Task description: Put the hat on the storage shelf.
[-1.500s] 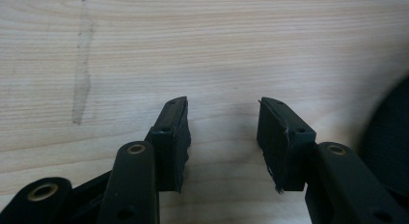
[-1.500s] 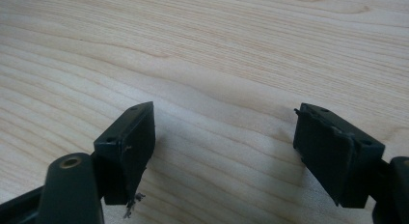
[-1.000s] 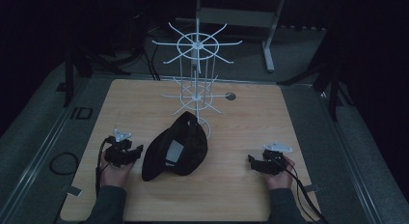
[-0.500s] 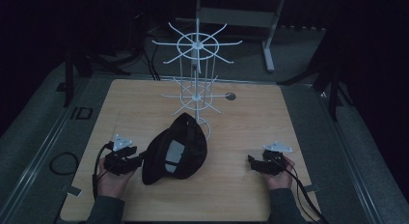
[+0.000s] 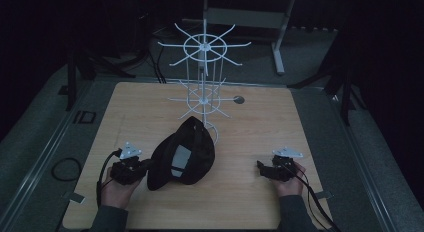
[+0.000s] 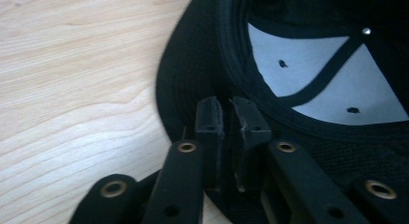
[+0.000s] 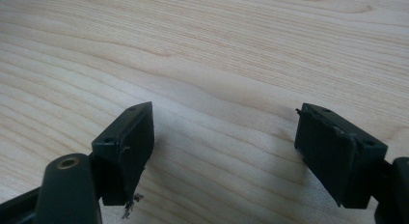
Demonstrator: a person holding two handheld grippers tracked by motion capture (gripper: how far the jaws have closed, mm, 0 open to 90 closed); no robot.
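A black cap (image 5: pixel 182 153) lies upside down on the wooden table (image 5: pixel 260 127), its white lining (image 6: pixel 333 79) facing up. My left gripper (image 5: pixel 145 168) is at the cap's left edge, and in the left gripper view (image 6: pixel 225 121) its jaws stand pressed together on the cap's black brim (image 6: pixel 188 84). My right gripper (image 5: pixel 261 168) rests at the right of the table, apart from the cap. In the right gripper view (image 7: pixel 224 142) its jaws stand wide open over bare wood with nothing between them.
A white wire rack (image 5: pixel 204 77) with two tiers of radiating hooks stands just behind the cap, its base close to the cap's far side. A small round hole (image 5: pixel 239 99) sits in the table behind it. Dark floor surrounds the table.
My left gripper has slid a little toward the table's front edge, staying against the cap's left edge. The right gripper has not moved.
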